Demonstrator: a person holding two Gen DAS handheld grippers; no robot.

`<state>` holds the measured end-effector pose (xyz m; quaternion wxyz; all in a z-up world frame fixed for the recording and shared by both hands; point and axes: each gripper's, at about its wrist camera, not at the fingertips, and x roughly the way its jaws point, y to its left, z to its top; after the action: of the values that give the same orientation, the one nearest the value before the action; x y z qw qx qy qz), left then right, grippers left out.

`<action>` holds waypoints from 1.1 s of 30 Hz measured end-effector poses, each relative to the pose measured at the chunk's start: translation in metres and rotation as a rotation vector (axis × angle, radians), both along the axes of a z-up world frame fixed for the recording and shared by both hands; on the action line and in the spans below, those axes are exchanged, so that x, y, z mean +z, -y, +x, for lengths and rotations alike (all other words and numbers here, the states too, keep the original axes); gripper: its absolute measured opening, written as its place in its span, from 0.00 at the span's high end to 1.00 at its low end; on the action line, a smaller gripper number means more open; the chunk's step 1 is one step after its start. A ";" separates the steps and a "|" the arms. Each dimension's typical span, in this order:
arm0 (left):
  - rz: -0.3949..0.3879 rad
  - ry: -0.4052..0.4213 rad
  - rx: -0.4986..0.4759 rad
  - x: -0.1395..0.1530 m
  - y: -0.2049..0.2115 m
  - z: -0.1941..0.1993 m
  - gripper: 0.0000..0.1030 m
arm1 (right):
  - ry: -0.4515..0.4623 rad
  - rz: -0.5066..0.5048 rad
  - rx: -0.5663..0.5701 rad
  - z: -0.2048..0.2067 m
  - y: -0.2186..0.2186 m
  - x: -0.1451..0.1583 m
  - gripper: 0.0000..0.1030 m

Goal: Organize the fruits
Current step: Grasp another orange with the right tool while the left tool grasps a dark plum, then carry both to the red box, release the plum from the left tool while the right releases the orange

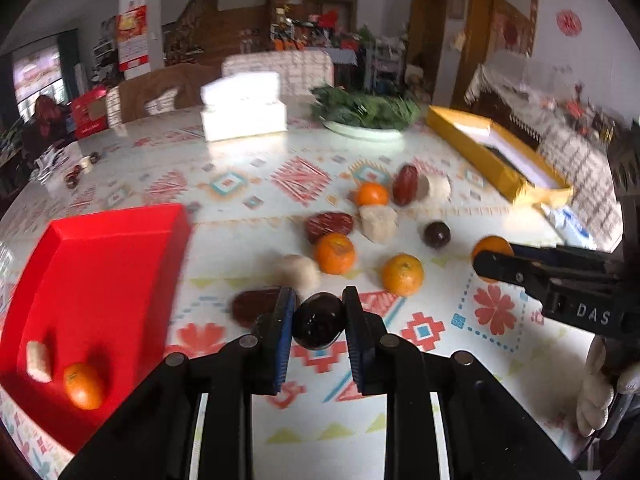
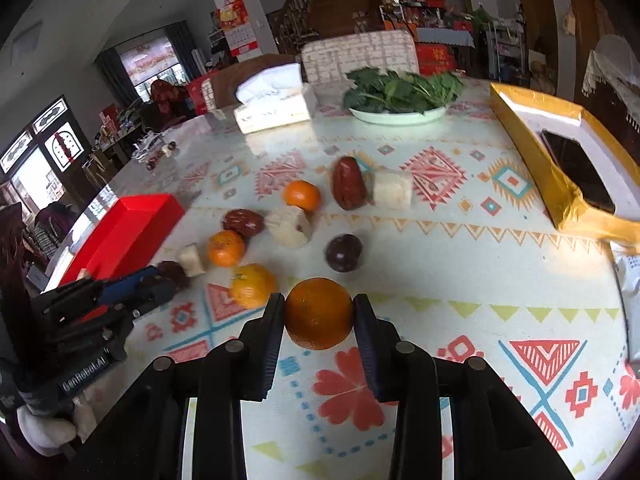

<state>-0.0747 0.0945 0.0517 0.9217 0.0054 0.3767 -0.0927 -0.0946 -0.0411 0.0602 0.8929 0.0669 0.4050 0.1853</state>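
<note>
Gripping a dark plum (image 1: 318, 322) just right of the red tray (image 1: 120, 264), the left tongs (image 1: 318, 320) are sorting fruit, while the right tongs (image 2: 319, 314) are clamping an orange (image 2: 319, 314) farther right, above the worktop (image 2: 460, 280).

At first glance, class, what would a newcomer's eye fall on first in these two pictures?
The left gripper clamps a dark plum in the foreground, and the right gripper clamps an orange. Beyond them, oranges, red dates and pale chunks lie scattered on the patterned tablecloth. A bright red tray sits at the left.
</note>
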 end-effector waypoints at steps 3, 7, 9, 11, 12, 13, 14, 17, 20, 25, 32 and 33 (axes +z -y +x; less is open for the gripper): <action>-0.041 0.024 0.056 0.013 -0.030 -0.007 0.77 | 0.022 0.000 0.024 -0.007 -0.012 0.012 0.63; -0.079 0.048 0.151 0.027 -0.081 -0.012 0.77 | 0.057 0.002 0.072 -0.016 -0.037 0.030 0.63; -0.088 0.054 0.196 0.032 -0.103 -0.013 0.77 | 0.068 0.008 0.104 -0.018 -0.054 0.038 0.63; -0.095 0.054 0.248 0.036 -0.129 -0.011 0.77 | 0.075 0.019 0.144 -0.019 -0.075 0.047 0.63; -0.099 0.051 0.266 0.036 -0.139 -0.010 0.77 | 0.075 0.027 0.164 -0.019 -0.085 0.050 0.63; -0.105 0.046 0.283 0.036 -0.149 -0.008 0.77 | 0.073 0.036 0.185 -0.019 -0.095 0.052 0.63; -0.111 0.038 0.301 0.036 -0.161 -0.005 0.77 | 0.070 0.045 0.202 -0.019 -0.104 0.054 0.63; -0.117 0.009 0.348 0.031 -0.192 0.004 0.77 | 0.054 0.071 0.269 -0.016 -0.139 0.057 0.63; -0.108 -0.020 0.377 0.024 -0.212 0.013 0.77 | 0.036 0.075 0.327 -0.009 -0.175 0.055 0.63; -0.098 -0.075 0.417 0.010 -0.239 0.028 0.77 | -0.018 0.066 0.394 0.005 -0.226 0.038 0.63; -0.110 -0.161 0.445 -0.015 -0.261 0.048 0.77 | -0.100 0.030 0.431 0.031 -0.278 0.002 0.63; -0.110 -0.168 0.446 -0.017 -0.263 0.050 0.77 | -0.109 0.027 0.434 0.033 -0.282 -0.002 0.63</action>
<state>-0.0245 0.3575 0.0346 0.8836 -0.1358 0.4384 0.0926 -0.0614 0.2413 0.0586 0.8079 0.0000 0.4549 0.3745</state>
